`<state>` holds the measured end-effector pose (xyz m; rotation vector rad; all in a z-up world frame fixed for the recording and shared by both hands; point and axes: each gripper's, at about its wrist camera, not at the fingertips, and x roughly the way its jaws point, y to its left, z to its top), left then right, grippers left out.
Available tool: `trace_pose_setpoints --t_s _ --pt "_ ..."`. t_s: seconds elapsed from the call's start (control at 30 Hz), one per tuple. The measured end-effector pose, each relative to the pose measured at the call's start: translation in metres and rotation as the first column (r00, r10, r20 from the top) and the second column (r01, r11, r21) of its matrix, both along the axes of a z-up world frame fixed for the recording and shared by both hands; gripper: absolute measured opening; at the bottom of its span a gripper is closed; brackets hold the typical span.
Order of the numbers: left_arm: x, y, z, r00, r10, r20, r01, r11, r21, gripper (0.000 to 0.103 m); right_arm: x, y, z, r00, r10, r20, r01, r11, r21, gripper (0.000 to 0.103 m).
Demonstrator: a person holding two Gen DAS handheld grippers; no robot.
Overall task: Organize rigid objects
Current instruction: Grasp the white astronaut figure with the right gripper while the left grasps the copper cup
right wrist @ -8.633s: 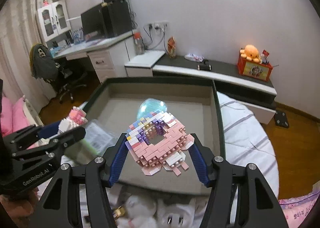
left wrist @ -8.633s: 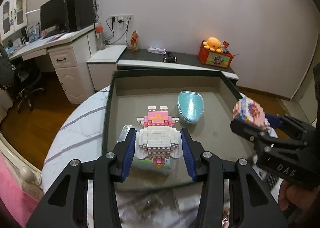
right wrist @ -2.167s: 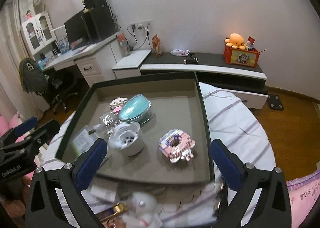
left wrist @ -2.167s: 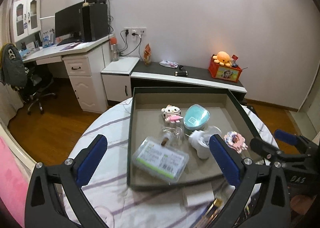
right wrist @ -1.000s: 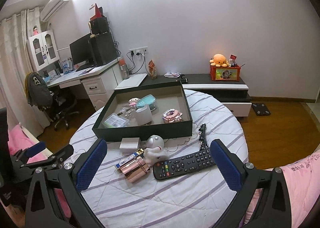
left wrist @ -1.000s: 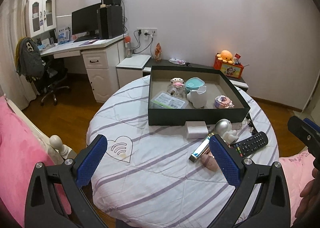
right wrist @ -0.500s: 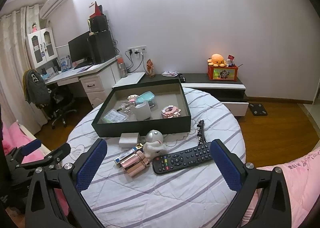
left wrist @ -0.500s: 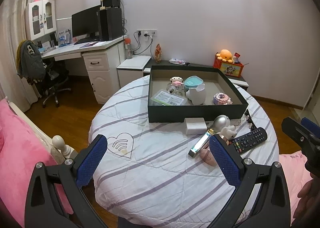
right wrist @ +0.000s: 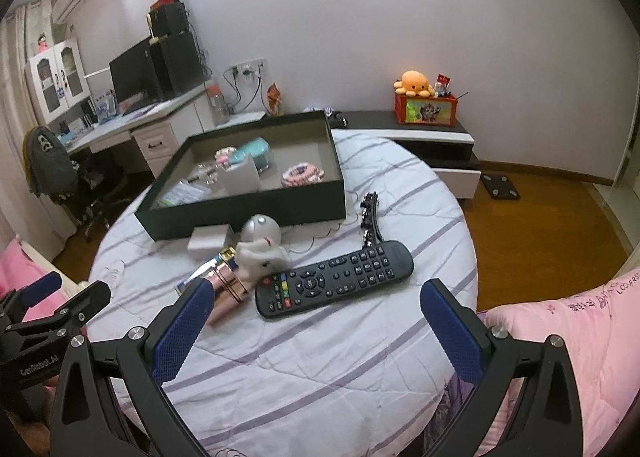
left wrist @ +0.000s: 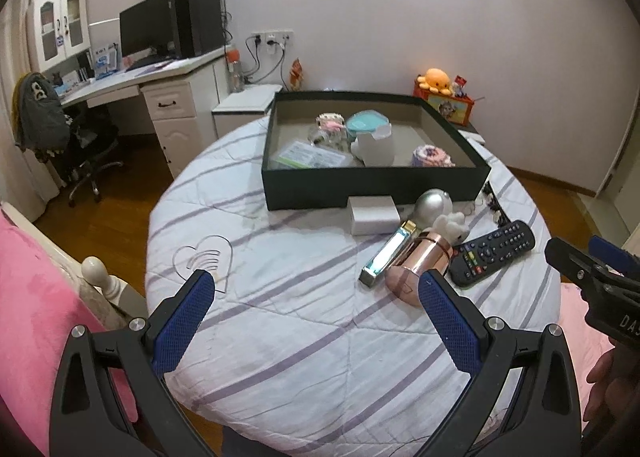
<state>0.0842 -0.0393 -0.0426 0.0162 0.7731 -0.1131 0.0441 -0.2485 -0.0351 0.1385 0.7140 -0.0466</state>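
Observation:
A dark box (left wrist: 376, 187) (right wrist: 248, 209) stands at the far side of the round table and holds a pink brick figure (left wrist: 330, 124), a teal case (left wrist: 366, 125), a white cup (left wrist: 374, 149), a brick donut (left wrist: 432, 156) (right wrist: 302, 175) and a flat packet (left wrist: 310, 156). In front of it lie a white block (left wrist: 374, 214), a silver-headed toy (right wrist: 262, 243), a rose-gold cylinder (left wrist: 420, 267), a thin bar (left wrist: 386, 253) and a black remote (right wrist: 336, 277) (left wrist: 494, 251). My left gripper (left wrist: 316, 321) and right gripper (right wrist: 312, 319) are open and empty, held back over the table's near side.
A black strap (right wrist: 370, 217) lies right of the box. A striped white cloth (left wrist: 300, 297) covers the table. Pink bedding (right wrist: 576, 337) lies at the near right and near left (left wrist: 28, 297). A desk and chair (left wrist: 80, 137) stand far left, a low cabinet (right wrist: 420, 137) behind.
Both brick models were set down in the box and released. Both grippers then pulled far back from the box; in the last half second they moved slightly closer and lower to the table.

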Motion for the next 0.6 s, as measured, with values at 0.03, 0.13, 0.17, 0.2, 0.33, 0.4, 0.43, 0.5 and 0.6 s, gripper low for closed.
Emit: trace_pose_setpoints --t_s 0.03,0.13,0.17,0.2,0.33,0.4,0.43,0.5,0.6 --pt "0.002 -0.001 -0.002 1.000 0.000 -0.003 0.000 1.000 0.003 0.103 0.002 0.001 -0.003 1.000 0.005 -0.008 -0.005 1.000 -0.001 0.103" --pt "0.009 -0.001 -0.010 1.000 0.003 -0.012 -0.003 1.000 0.018 0.103 0.012 0.005 -0.010 0.999 0.028 -0.028 -0.028 1.000 0.002 0.103" --pt "0.012 -0.001 -0.012 1.000 0.003 -0.018 -0.002 1.000 0.021 0.103 0.016 0.006 -0.012 0.999 0.036 -0.036 -0.036 0.999 0.001 0.103" --pt "0.017 -0.001 -0.016 1.000 0.002 -0.027 -0.001 1.000 0.023 0.103 0.021 0.008 -0.015 0.998 0.044 -0.044 -0.044 0.999 0.000 0.103" --pt "0.033 -0.001 -0.023 0.999 -0.005 -0.037 0.006 1.000 0.027 0.103 0.044 0.015 -0.023 0.994 0.080 -0.072 -0.080 0.997 0.003 0.103" --pt "0.043 -0.002 -0.025 0.999 -0.006 -0.044 0.007 1.000 0.027 0.103 0.057 0.019 -0.028 0.991 0.099 -0.088 -0.098 0.995 0.009 0.103" --pt "0.047 -0.003 -0.026 0.999 -0.007 -0.046 0.008 1.000 0.026 0.103 0.065 0.020 -0.030 0.989 0.107 -0.097 -0.106 0.994 0.011 0.103" --pt "0.055 -0.002 -0.029 0.999 -0.007 -0.052 0.009 1.000 0.025 0.103 0.080 0.022 -0.035 0.986 0.124 -0.115 -0.123 0.992 0.021 0.102" --pt "0.062 -0.002 -0.036 0.997 -0.012 -0.071 0.014 1.000 0.022 0.103 0.098 0.023 -0.044 0.978 0.146 -0.148 -0.143 0.989 0.032 0.098"
